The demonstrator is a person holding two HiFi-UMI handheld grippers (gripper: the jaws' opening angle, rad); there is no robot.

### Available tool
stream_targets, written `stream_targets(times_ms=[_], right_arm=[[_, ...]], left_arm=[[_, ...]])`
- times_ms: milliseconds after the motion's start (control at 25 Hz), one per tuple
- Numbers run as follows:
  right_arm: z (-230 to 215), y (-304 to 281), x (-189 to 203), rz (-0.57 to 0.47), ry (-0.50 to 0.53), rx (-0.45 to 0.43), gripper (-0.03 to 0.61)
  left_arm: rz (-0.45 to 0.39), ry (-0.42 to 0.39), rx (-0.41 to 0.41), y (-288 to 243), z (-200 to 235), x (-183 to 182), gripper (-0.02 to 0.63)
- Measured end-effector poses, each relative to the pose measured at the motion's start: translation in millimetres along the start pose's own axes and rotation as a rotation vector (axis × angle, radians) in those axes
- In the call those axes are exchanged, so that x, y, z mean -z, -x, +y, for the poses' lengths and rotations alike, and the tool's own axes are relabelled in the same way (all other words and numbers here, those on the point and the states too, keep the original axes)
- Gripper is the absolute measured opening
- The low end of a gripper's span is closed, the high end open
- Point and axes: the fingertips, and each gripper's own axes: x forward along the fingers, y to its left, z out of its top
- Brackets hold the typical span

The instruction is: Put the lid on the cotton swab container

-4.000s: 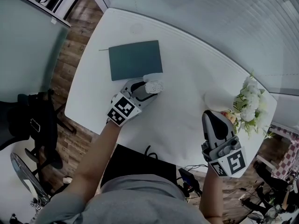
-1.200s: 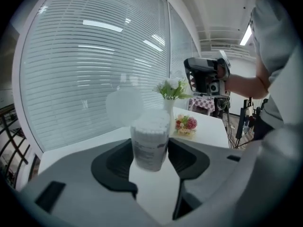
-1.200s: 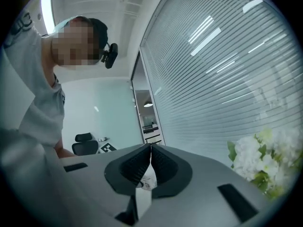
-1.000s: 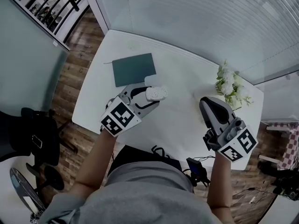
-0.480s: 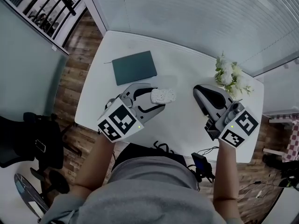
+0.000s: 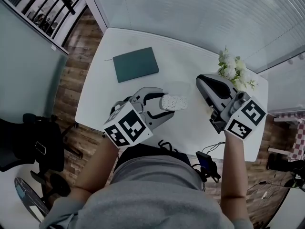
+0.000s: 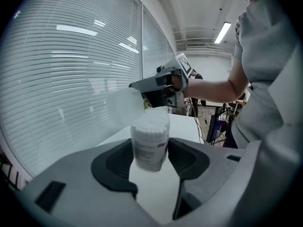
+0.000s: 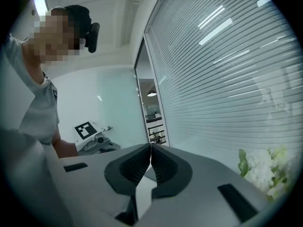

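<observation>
Translucent plastic, the lid (image 7: 121,107) is pinched in the near-closed fingers of the right gripper (image 8: 150,150) while the uncapped cotton swab container (image 7: 150,131) is clamped in the wide-set fingers of the left gripper (image 7: 150,157) over the counter (image 6: 186,66), so swabs could be spilled by a tilt.

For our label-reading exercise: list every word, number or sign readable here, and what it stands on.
Cotton swab container label: printed lines, too blurred to read.
Left gripper and right gripper: square black-and-white markers, no words.
Green notebook: nothing legible.
</observation>
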Motion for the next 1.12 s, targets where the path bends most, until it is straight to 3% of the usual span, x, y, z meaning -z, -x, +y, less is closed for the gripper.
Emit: stream_targets(times_ms=[360, 760, 1120], right_arm=[[8.6, -5.4, 1.7, 0.037, 0.003, -0.051, 0.023], [46.6, 0.4, 6.4, 0.111, -0.037, -0.230, 0.023], [36.1, -1.9, 11.2, 0.205, -0.018, -0.208, 0.023]], left_arm=[[0.022, -0.066, 0.017, -3.4, -19.3, -0.7, 0.232], [0.052, -0.085, 0.008, -4.3, -25.1, 5.4, 0.232], [0.055, -0.140, 0.036, -7.0, -38.2, 3.0, 0.230]])
